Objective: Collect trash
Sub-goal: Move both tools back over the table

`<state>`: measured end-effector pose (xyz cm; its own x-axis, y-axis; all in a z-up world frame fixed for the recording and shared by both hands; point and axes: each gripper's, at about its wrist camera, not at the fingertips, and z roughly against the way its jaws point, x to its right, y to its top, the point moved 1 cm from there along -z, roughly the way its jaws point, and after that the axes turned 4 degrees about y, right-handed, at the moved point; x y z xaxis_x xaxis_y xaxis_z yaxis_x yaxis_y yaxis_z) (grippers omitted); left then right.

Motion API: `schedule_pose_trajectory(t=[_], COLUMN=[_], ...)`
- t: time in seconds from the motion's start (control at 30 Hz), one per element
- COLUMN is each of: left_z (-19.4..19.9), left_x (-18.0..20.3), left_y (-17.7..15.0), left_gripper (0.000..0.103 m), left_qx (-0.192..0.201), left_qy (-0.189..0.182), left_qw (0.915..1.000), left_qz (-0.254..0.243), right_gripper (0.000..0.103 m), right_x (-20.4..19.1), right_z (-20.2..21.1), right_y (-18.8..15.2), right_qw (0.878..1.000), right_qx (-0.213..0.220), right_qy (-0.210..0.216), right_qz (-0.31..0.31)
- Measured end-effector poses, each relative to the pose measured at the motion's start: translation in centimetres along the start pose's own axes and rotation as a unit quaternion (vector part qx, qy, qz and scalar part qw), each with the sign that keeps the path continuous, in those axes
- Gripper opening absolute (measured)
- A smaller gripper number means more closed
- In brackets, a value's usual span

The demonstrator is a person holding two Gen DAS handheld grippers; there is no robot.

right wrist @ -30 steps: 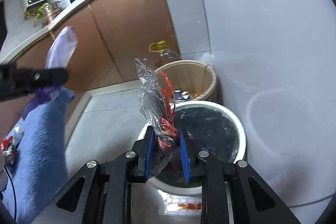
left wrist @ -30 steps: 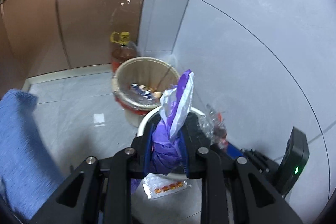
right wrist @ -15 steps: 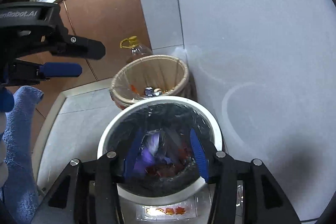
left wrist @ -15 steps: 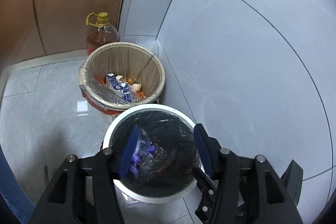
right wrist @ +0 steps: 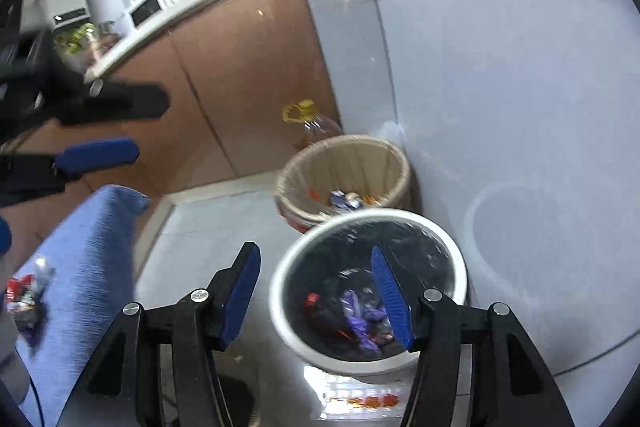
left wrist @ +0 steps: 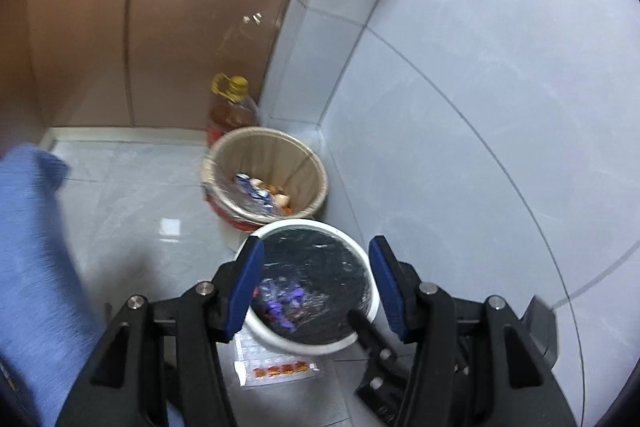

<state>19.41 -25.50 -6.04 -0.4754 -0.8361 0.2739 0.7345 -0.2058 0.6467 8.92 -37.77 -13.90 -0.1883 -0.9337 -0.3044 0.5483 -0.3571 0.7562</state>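
A white bin with a black liner [left wrist: 362,259] [right wrist: 280,291] stands on the floor by the wall. Inside lie a purple wrapper [left wrist: 286,301] [right wrist: 360,315] and red and silver wrapper pieces [right wrist: 312,301]. My left gripper [left wrist: 316,287] is open and empty above the bin; it also shows in the right wrist view [right wrist: 116,131] at the left. My right gripper [right wrist: 316,295] is open and empty above the bin's left rim. More wrappers [right wrist: 26,293] lie on a blue cloth [right wrist: 92,255] at the left.
A beige-lined bin [left wrist: 304,167] [right wrist: 396,167] with food scraps stands behind the white one, an oil bottle [left wrist: 232,107] [right wrist: 312,123] beyond it. A blister pack [left wrist: 276,367] [right wrist: 360,399] lies on the floor in front of the white bin. Brown cabinets [left wrist: 180,39] stand behind.
Both grippers opened and dropped their wrappers into the white bin. They have since lifted back, and the right one has shifted left.
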Motion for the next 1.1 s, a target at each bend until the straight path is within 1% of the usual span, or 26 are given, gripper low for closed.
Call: schedule_pose_trajectory(t=[0.1,0.3,0.47,0.57,0.7,0.77,0.8,0.93,1.1], left_z=[4.6,13.3,20.2,23.9,28.6,30.5,31.9,35.7,39.8], left_x=[-0.9,-3.2,-6.0,-8.5,-12.2,-13.5,-14.5,-17.6,-21.8], left_y=[-0.7,-2.9,-5.8,-7.8,-11.0,-12.5,-13.7,-17.3,-22.6], left_gripper=[0.053,0.053,0.053,0.053,0.053,0.053,0.053,0.053,0.053], left_qx=[0.025,0.07,0.099,0.113,0.128,0.135,0.14,0.15,0.159], left_qy=[0.019,0.046,0.083,0.11,0.153,0.17,0.181,0.208,0.243], left_qw=[0.9995,0.9964,0.9916,0.9874,0.9789,0.9749,0.9718,0.9624,0.9466], left_qz=[0.003,0.01,0.007,0.018,0.043,0.051,0.058,0.089,0.14], right_gripper=[0.06,0.06,0.06,0.06,0.06,0.06,0.06,0.06,0.06], right_x=[-2.1,-6.6,-10.5,-13.1,-17.0,-18.9,-19.7,-22.4,-25.5], right_z=[2.4,6.2,8.3,9.6,11.3,12.2,12.7,14.3,15.8], right_y=[0.8,1.4,1.1,0.4,-0.5,-0.9,-1.0,-1.7,-3.8], right_qw=[1.0,0.996,0.989,0.983,0.972,0.967,0.964,0.951,0.934], right_qx=[0.015,0.026,0.015,0.004,-0.009,-0.012,-0.012,-0.023,-0.047], right_qy=[0.023,0.082,0.141,0.169,0.211,0.229,0.239,0.277,0.317], right_qz=[0.009,0.03,0.048,0.068,0.101,0.114,0.119,0.134,0.158])
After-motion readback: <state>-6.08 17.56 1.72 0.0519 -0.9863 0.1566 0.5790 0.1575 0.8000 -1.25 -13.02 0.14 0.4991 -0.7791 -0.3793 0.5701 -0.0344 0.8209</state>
